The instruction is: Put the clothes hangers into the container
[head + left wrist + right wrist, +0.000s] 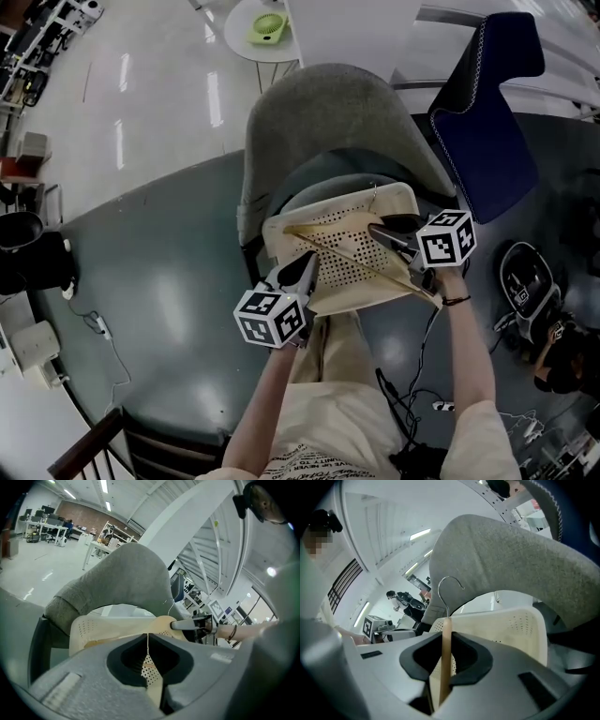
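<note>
A cream perforated basket (397,194) sits on the seat of a grey chair (319,112). A wooden hanger (356,261) with a metal hook (447,585) lies slanted over the basket's open top. My right gripper (389,234) reaches in from the right and is shut on the hanger's wooden bar (446,658), which stands upright between its jaws (446,651). My left gripper (302,272) is at the basket's near left edge, its jaws closed on the cream rim (149,660). The basket wall (89,625) and the right gripper (192,624) both show in the left gripper view.
A dark blue chair (487,141) stands to the right of the grey one. A white round table (246,28) carrying a green object is at the back. Cables (412,403) trail over the dark floor at the right, near a black device (525,281).
</note>
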`<state>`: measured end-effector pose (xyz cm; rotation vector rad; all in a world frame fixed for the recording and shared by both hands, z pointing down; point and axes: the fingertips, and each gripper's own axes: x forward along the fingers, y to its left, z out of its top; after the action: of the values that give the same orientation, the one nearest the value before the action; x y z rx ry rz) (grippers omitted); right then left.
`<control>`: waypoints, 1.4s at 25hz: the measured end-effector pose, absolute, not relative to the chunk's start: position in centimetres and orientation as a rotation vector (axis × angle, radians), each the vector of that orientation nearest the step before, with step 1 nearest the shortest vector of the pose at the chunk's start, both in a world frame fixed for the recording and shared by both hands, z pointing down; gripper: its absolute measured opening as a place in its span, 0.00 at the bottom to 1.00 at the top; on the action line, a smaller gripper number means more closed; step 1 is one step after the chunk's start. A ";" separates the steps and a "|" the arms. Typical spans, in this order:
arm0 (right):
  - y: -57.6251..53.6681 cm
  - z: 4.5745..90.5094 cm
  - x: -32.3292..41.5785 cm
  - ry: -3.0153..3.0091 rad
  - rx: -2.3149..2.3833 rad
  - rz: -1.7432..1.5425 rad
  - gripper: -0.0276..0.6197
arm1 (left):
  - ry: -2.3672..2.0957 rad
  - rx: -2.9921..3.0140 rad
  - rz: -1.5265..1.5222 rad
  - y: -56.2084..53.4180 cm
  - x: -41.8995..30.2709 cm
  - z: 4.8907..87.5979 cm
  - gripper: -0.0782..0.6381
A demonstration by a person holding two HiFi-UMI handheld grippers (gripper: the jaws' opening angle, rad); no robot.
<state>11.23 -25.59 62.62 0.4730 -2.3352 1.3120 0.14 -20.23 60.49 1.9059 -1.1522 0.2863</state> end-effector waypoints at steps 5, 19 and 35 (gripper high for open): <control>-25.5 63.8 11.1 -2.315 0.452 1.305 0.13 | -1.133 1.904 0.290 -20.1 0.4 61.8 0.14; -26.9 65.9 11.6 -2.277 0.461 1.360 0.13 | -1.120 1.881 0.285 -19.3 1.3 64.0 0.14; -28.2 69.1 13.0 -2.096 0.704 1.261 0.20 | -1.121 1.867 0.280 -19.3 2.3 64.9 0.14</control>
<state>12.98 -28.21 69.07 0.7037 -2.0955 1.2608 2.32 -19.31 64.86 1.8673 -1.1207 0.2802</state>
